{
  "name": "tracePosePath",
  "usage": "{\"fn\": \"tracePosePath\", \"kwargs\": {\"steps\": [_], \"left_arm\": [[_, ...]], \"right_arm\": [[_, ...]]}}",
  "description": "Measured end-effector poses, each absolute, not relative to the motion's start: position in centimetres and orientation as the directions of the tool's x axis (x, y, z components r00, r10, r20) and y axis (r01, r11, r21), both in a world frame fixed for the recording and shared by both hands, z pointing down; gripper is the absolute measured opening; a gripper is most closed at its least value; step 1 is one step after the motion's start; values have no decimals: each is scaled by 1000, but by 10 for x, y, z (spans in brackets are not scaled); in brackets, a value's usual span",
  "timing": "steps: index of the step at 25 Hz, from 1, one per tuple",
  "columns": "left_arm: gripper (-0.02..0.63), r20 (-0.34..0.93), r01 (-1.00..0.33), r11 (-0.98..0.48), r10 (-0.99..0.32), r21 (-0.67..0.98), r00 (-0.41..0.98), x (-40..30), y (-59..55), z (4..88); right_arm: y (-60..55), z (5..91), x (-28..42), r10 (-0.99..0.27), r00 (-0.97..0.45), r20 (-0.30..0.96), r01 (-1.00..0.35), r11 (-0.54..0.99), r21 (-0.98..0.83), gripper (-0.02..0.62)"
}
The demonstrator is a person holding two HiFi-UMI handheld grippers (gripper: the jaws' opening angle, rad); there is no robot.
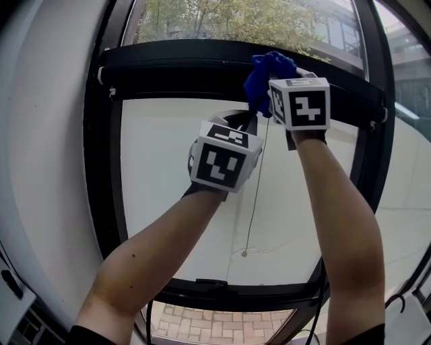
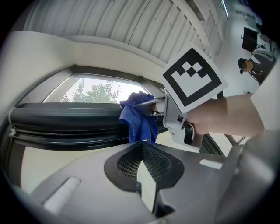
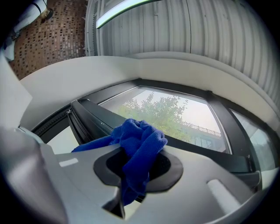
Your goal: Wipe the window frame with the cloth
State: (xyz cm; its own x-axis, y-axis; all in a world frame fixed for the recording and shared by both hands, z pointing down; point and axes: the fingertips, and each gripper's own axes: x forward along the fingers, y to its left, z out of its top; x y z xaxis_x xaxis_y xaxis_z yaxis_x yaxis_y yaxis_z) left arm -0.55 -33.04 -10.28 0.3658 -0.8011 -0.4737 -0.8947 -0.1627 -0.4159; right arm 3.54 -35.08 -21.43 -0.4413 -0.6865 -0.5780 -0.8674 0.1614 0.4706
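Cloth [image 3: 140, 144] first: blue and bunched, it is clamped between the jaws of our right claw [image 3: 127, 192]. It spills out over the jaws in front and trails off to the claw's left. Just past those jaws runs the black top bar of the frame [image 3: 89, 116]. The cloth's bulge lies against the bar or just short of it; we cannot tell which.

Our left claw [image 2: 146, 188] sits lower than the right one and to its left, with its jaws a narrow slit apart and nothing between them. Ahead of it, up to its right, we see the right claw side-on, the cloth hanging from its tip in front of the bar.

Below the bar, beyond both claws, spreads a pale shade [image 1: 161, 175] with a thin cord [image 1: 254, 195] hanging down it. Above the bar, through the glass, green trees [image 1: 222, 20] stand farthest off.
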Motion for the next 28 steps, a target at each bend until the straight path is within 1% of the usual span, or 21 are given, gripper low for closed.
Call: {"fn": "tracePosePath", "kwargs": {"steps": [2, 7, 15, 24, 28], "left_arm": [[-8, -474, -893, -189, -792, -409, 385, 9, -332, -104], [-8, -479, -869, -193, -770, -455, 421, 51, -335, -108], [-8, -461, -862, -234, -766, -449, 448, 101, -354, -108], [-8, -472, -864, -270, -749, -424, 466, 156, -374, -113], [-8, -474, -866, -285, -744, -412, 471, 181, -381, -115]], "right_arm": [[-354, -214, 51, -689, -432, -582, -872, 153, 465, 84], [-361, -215, 91, -692, -413, -592, -879, 132, 459, 84], [-372, -216, 147, -709, -382, -592, -884, 94, 457, 84], [-383, -219, 206, -721, -359, -593, -886, 64, 459, 84], [-390, -220, 243, -735, -331, -592, -893, 40, 449, 84]]}}
